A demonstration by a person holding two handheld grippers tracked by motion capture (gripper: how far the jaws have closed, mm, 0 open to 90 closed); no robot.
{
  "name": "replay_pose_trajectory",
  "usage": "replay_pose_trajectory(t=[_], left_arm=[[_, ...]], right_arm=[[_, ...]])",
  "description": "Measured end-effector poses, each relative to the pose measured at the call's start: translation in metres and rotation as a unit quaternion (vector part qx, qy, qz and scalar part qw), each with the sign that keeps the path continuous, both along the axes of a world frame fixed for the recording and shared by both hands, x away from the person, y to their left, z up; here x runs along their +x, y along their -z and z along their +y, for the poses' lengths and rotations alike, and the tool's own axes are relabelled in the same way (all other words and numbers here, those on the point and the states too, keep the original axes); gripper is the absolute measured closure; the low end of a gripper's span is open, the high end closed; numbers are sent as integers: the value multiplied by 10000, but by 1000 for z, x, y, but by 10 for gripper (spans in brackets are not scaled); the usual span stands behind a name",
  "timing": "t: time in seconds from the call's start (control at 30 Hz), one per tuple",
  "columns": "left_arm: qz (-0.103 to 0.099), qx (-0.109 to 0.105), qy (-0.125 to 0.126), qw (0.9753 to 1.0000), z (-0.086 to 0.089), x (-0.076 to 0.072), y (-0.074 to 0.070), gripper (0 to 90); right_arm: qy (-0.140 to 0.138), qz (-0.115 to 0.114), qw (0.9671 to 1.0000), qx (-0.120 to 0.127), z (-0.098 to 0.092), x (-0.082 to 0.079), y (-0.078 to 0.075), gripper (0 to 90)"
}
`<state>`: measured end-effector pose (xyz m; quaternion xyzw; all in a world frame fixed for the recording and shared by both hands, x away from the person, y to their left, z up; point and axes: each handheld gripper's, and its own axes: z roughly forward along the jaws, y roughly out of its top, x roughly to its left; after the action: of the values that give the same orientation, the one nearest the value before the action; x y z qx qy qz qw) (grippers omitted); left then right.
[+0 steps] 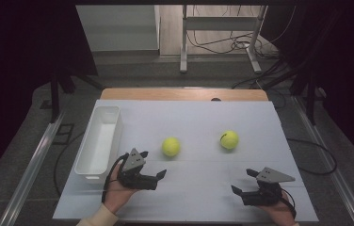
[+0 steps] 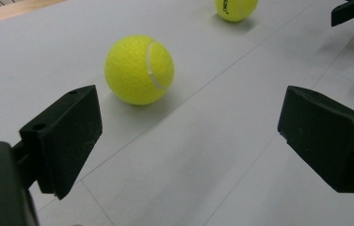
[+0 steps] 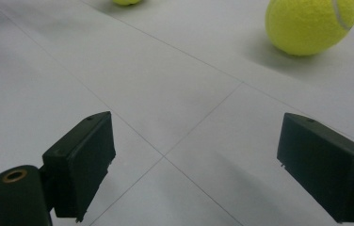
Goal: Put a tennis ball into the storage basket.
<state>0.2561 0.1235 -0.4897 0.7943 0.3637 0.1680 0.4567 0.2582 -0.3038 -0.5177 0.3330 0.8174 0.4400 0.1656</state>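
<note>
Two tennis balls (image 1: 171,146) (image 1: 229,140) on table, left tongs (image 1: 152,164) spread, right tongs (image 1: 244,180) spread, both empty

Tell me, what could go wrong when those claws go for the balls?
The near ball sits loose on the smooth table, so a jaw of the left gripper that nudges it off-centre could send it rolling, perhaps into the far ball. The bin is narrow, so a drop near its rim might bounce out. The right gripper is also open and nearby; both reaching inward could collide.
</note>
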Motion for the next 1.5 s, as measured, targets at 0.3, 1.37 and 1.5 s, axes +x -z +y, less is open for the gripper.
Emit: replay_pose_trajectory(t=[0.3, 1.37, 1.5], left_arm=[[52, 34, -29, 10000, -5, 10, 1, 77], [262, 222, 73, 9994, -28, 45, 2, 76], [294, 230, 59, 9993, -30, 50, 2, 76]], right_arm=[[-9, 10, 10000, 0, 0, 0, 0, 121], [-20, 24, 10000, -65, 0, 0, 1, 121], [-26, 29, 10000, -50, 0, 0, 1, 121]])
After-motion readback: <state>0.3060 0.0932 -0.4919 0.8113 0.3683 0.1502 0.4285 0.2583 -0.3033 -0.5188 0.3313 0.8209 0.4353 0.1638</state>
